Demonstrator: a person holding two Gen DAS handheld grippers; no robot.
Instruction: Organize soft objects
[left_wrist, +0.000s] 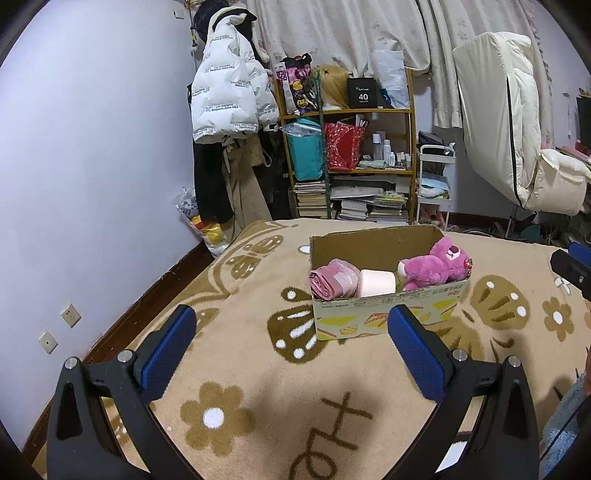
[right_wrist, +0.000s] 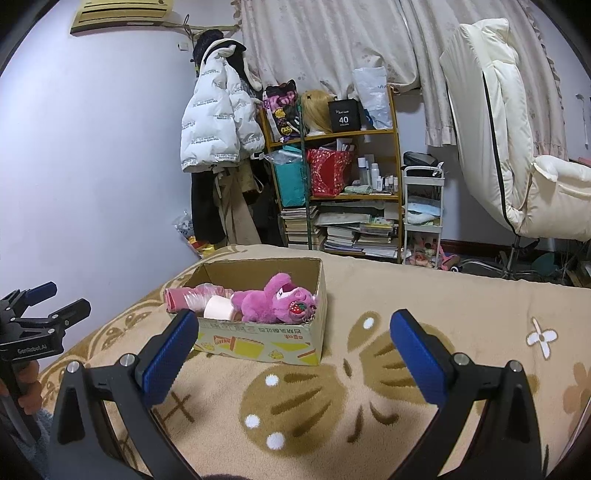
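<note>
An open cardboard box stands on the beige blanket. Inside lie a pink plush bear, a pale pink roll and a pink folded bundle in clear wrap. My left gripper is open and empty, hovering in front of the box. My right gripper is also open and empty, on the near right side of the box. The left gripper shows at the left edge of the right wrist view, held by a hand.
The blanket with brown butterfly and flower patterns covers the bed. Behind stand a cluttered wooden shelf, hanging coats, a white cart and a cream chair. A wall lies to the left.
</note>
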